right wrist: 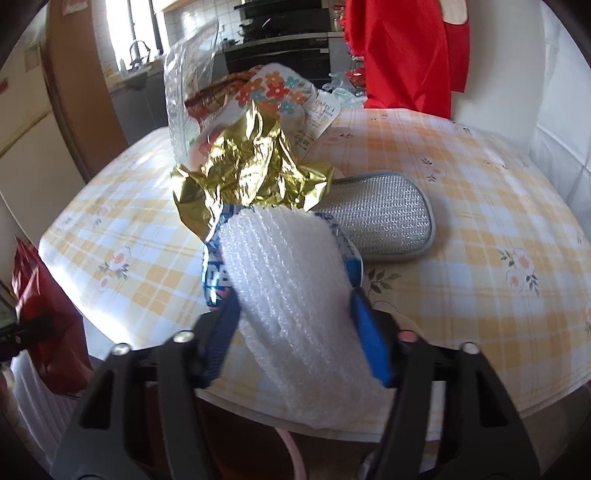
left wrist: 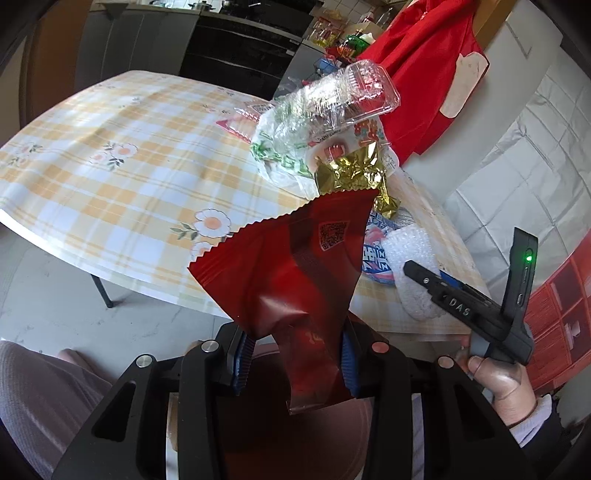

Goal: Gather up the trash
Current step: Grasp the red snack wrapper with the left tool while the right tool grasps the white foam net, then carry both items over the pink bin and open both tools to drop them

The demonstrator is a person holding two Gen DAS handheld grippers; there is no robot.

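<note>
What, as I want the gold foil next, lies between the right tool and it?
The white bubble wrap clamped in the right tool lies in front of the gold foil, with a blue-printed wrapper alongside.

Daylight is entering through a window [right wrist: 138, 33] at upper left of the right wrist view, washing out the worktop [right wrist: 480, 229] edge. Gold foil [right wrist: 251, 166] is glaring. Fisheye distortion is bending and darkening both views' borders; the right wrist view is blurring slightly.

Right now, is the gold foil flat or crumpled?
Crumpled. The gold foil is full of creases and bunched folds, sitting in the trash pile behind the bubble wrap.
</note>
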